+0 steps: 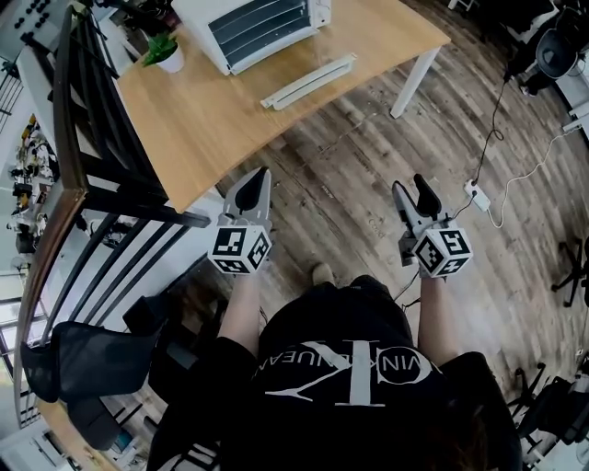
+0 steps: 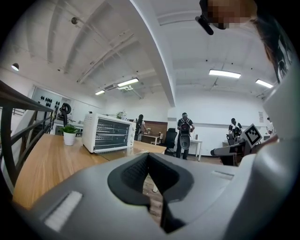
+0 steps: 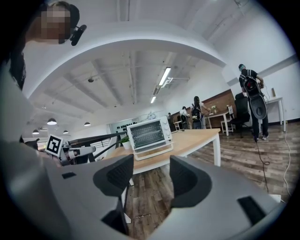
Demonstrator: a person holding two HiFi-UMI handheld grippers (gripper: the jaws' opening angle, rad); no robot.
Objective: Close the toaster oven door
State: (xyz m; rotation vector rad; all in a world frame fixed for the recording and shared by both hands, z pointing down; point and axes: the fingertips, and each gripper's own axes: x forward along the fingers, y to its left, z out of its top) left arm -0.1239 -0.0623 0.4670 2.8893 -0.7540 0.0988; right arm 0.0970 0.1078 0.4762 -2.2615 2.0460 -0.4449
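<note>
The task has not begun in earnest: this is the approach. The person stands on the wooden floor [image 1: 350,212], well back from the table [image 1: 212,129], with both grippers held out in front and neither near anything.

The toaster oven [image 1: 262,28] sits at the far side of the table, next to a small potted plant [image 1: 164,51]. Its door [image 1: 308,81] is down, lying roughly flat toward the person, with the pale handle along its front edge. The right gripper view shows the same: the oven [image 3: 147,133] with the door folded out below its front.

The left gripper [image 1: 256,177] has its jaws pressed together with nothing between them. The right gripper [image 1: 410,184] has its jaws well apart and is also empty; only floor shows in the gap.

The next move likely calls for stepping up to the table and bringing one gripper low to the door's front edge. From there it could hook under the handle, or pinch it, and swing the door up on its hinge. The push should probably be gentle, so the oven does not slide back.
</note>
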